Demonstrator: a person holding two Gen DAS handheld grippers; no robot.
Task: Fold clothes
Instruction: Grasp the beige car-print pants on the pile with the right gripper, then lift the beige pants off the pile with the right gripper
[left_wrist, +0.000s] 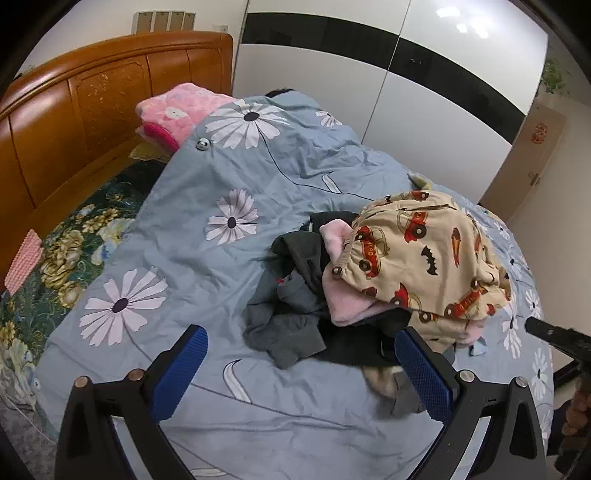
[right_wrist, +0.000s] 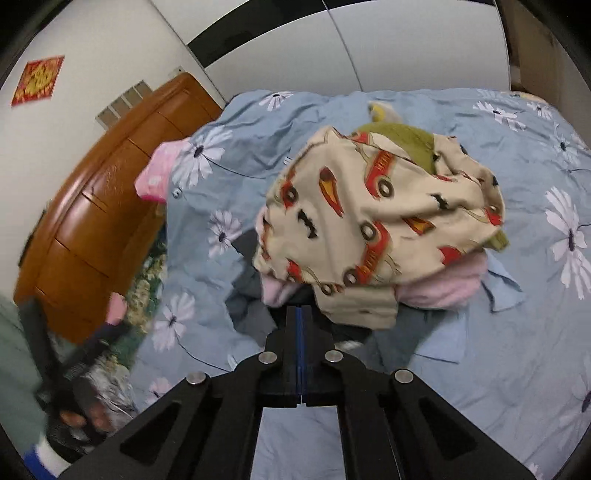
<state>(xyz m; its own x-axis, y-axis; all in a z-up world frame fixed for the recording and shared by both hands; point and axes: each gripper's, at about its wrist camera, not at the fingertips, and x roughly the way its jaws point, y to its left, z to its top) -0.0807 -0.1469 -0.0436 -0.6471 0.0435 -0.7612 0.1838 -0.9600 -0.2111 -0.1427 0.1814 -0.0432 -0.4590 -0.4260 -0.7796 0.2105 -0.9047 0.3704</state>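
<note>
- Where the clothes lie, the surface is a bed spread with a light blue quilt (left_wrist: 280, 166) printed with white daisies, rumpled across its middle.
- Behind the bed stands an orange-brown wooden headboard (left_wrist: 92, 99), and beyond it a white wardrobe (left_wrist: 424, 110) crossed by a black band.
- A wooden door (left_wrist: 532, 162) with a red ornament sits at the far right in the left wrist view; a red square decoration (right_wrist: 37, 79) hangs on the wall in the right wrist view.
- A pink plush blanket (left_wrist: 173, 110) lies by the headboard, and a dark floral sheet (left_wrist: 70, 251) shows along the bed's edge beside the quilt.
- The clothes pile (left_wrist: 332, 295) sits on the quilt: a beige garment with red cars (right_wrist: 369, 221) on top, a pink fleece piece (left_wrist: 343, 295) and dark grey garments (left_wrist: 291, 317) beneath, an olive-green piece (right_wrist: 402, 140) tucked under the beige one.
- The left gripper (left_wrist: 303, 363) hovers with its blue pads spread wide, the pile's near edge between and beyond them, nothing held.
- The right gripper (right_wrist: 300, 310) has its fingers pressed together, tips at the pile's near edge; whether cloth is pinched cannot be told.
</note>
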